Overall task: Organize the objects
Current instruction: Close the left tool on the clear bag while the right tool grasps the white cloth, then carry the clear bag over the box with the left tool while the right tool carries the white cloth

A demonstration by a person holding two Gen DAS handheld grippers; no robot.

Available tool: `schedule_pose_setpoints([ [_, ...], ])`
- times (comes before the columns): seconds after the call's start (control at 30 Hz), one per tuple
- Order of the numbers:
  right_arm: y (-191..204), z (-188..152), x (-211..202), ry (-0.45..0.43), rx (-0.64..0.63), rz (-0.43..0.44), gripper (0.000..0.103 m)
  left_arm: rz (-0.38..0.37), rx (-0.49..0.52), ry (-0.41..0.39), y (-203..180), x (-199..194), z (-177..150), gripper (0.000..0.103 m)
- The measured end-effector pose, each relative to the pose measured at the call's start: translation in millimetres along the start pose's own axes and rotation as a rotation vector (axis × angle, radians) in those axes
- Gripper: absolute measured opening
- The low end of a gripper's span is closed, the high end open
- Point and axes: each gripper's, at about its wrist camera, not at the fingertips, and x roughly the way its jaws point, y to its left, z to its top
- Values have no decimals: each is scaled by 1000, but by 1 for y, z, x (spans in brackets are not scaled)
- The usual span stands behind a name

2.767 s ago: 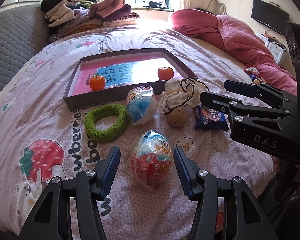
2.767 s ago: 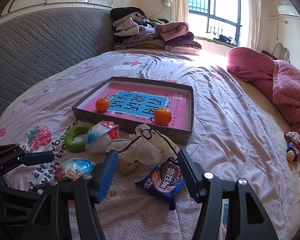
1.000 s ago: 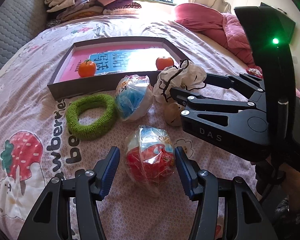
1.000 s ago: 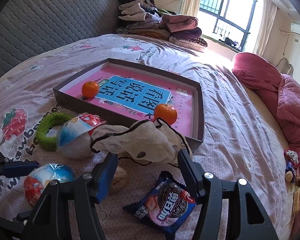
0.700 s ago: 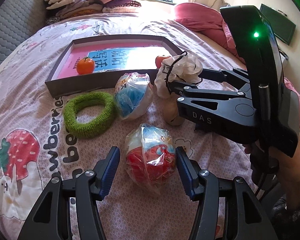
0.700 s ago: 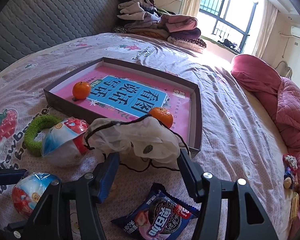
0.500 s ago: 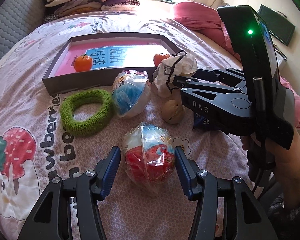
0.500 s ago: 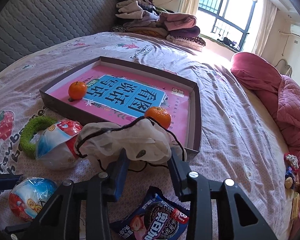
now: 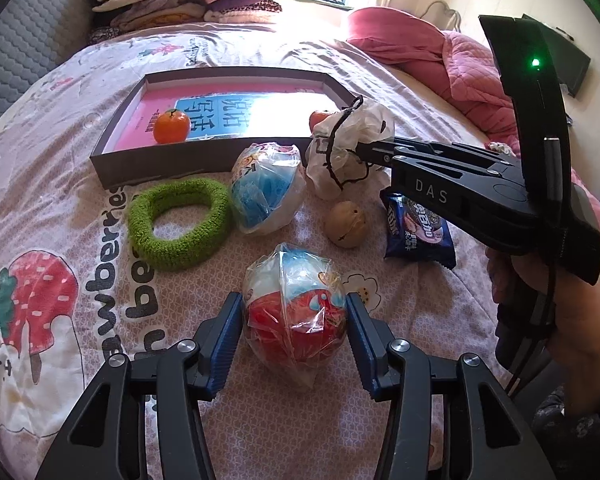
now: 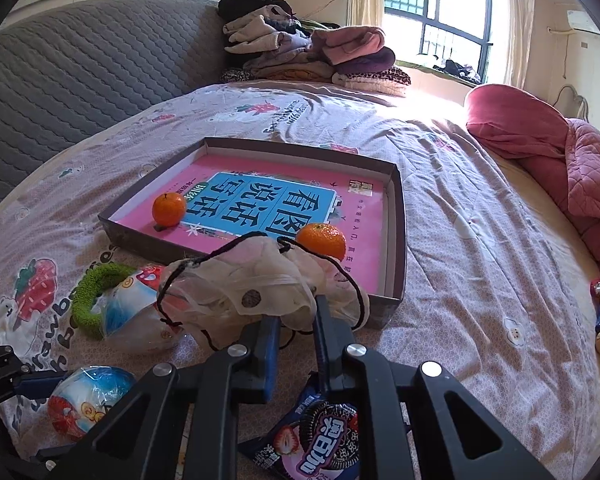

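We close both grippers on bedspread items before the tray.

Nearest, our left gripper [image 9: 294, 330] narrows its jaws around the red-and-blue wrapped ball [image 9: 294, 316], pads beside the wrapper; contact is unclear. Beyond it, our right gripper [image 10: 296, 326] squeezes down on the white drawstring pouch [image 10: 256, 280], fabric pinched between its jaws, just before the tray [image 10: 396, 240] holding two oranges.
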Motion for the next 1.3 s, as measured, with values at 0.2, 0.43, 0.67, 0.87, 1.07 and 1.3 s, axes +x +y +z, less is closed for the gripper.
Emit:
schedule_pose_setpoints([
  [0.2,-2,1,-9,-22,22,28,13,17,3,-35,2,-11,3,52],
  [0.43,-8,4,-19,-50,66,60,11,15,3,-57,3,-20,5,52],
  [0.67,-12,7,-37,-100,94,81,11,9,10,-90,4,-28,13,52],
  [0.87,-13,14,-49,-140,108,74,11,23,23,-130,6,-38,27,52],
  [1.07,-14,24,-61,-173,106,58,11,47,41,-173,12,-50,46,52],
  [1.3,-14,37,-67,-201,100,49,11,62,45,-214,20,-58,70,52],
])
